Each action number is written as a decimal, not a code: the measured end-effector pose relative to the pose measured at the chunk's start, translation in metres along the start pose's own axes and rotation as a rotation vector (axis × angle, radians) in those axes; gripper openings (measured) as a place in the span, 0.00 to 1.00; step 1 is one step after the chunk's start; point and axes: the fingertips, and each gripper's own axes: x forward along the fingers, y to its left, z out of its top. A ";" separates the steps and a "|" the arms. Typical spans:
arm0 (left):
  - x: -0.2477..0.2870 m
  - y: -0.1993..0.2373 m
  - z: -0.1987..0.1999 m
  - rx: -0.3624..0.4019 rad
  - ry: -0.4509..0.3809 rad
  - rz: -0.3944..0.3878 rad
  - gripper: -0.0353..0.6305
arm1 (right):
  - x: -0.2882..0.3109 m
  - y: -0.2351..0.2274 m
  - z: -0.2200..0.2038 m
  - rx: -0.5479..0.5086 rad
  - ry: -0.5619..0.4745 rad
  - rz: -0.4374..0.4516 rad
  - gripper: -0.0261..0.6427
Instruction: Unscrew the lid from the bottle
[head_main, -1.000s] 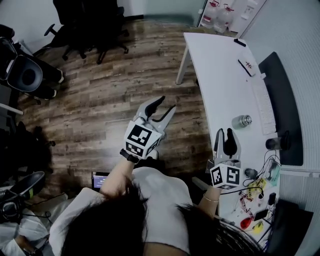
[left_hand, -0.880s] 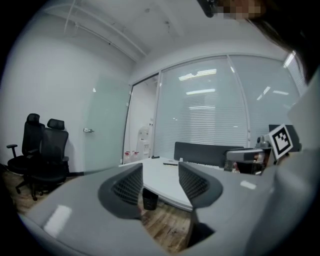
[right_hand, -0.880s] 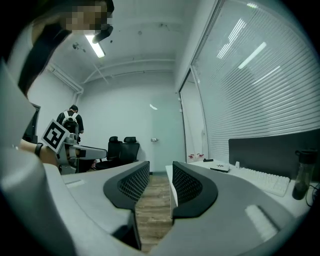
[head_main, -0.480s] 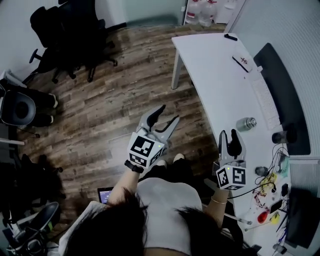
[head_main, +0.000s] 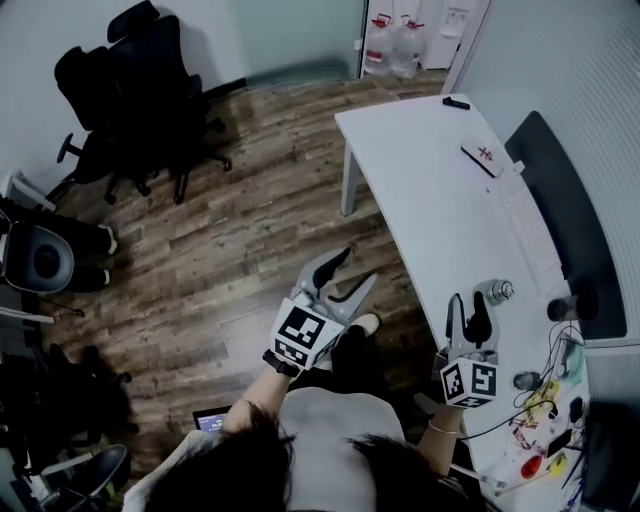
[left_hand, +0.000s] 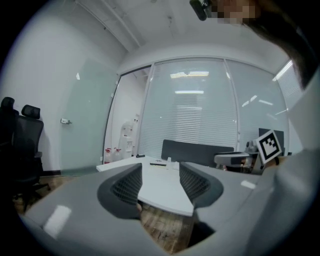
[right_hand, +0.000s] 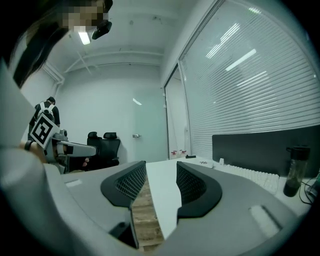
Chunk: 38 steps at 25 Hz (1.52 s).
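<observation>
A small silver bottle (head_main: 493, 292) with a round lid stands on the white table (head_main: 430, 180) near its front edge. My right gripper (head_main: 467, 315) hovers just left of it, apart from it. Its jaws have just been opening and hold nothing, as the right gripper view (right_hand: 160, 182) confirms. My left gripper (head_main: 358, 268) hangs over the wooden floor, left of the table. Its jaws have also just been opening, and nothing is between them in the left gripper view (left_hand: 160, 182). The silver bottle is out of both gripper views.
A dark bottle (head_main: 575, 300) (right_hand: 294, 170) stands further right by a white keyboard (head_main: 530, 230) and a dark partition (head_main: 570, 190). Cables and small items (head_main: 540, 410) crowd the table's near end. Black office chairs (head_main: 140, 100) and water jugs (head_main: 395, 55) stand far off.
Both grippers have moved forward beside the table and their jaws stand wider apart. The right gripper's tips now sit closer to the silver bottle.
</observation>
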 end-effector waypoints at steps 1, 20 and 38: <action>0.009 -0.001 0.003 0.001 0.002 -0.017 0.43 | 0.005 -0.007 0.002 -0.002 -0.002 -0.014 0.29; 0.257 -0.102 0.067 0.092 -0.012 -0.583 0.43 | 0.020 -0.184 0.028 0.068 -0.076 -0.447 0.33; 0.313 -0.214 0.019 0.144 0.160 -1.099 0.43 | -0.046 -0.208 0.006 0.163 -0.050 -0.859 0.33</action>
